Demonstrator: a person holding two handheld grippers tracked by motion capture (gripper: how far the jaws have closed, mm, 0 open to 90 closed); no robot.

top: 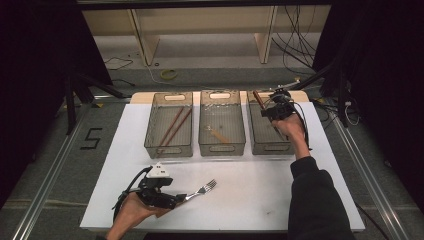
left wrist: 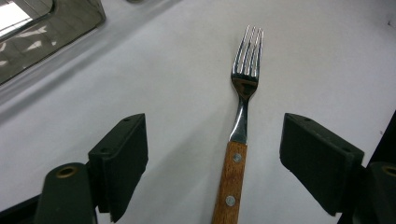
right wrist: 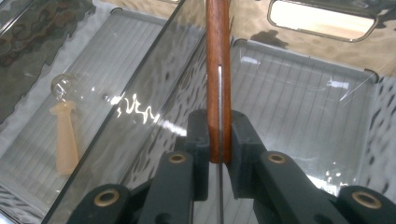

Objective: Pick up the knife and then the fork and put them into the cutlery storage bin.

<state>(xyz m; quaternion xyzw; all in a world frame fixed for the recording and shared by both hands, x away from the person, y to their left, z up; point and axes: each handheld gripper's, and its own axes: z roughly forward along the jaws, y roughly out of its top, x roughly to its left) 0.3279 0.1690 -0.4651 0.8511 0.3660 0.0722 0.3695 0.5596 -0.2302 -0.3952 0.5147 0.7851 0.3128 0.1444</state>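
Note:
A fork [top: 202, 190] with a wooden handle lies on the white table [top: 280, 195], tines pointing away to the right. My left gripper [top: 177, 198] is open low over the table. In the left gripper view the fork [left wrist: 238, 140] has its handle between the spread jaws of the left gripper [left wrist: 219, 156], which do not touch it. My right gripper [top: 272, 110] is shut on a wooden-handled utensil [top: 258, 98] over the right-hand clear bin [top: 270, 149]. The right gripper view shows the utensil's handle [right wrist: 217, 56] clamped upright in the right gripper [right wrist: 219, 135].
Three clear bins stand in a row at the far side. The left bin [top: 168, 149] holds brown chopsticks [top: 172, 127]. The middle bin [top: 222, 149] holds a pale plastic utensil [top: 217, 134], also seen through the bin wall [right wrist: 65, 140]. Metal rails flank the table.

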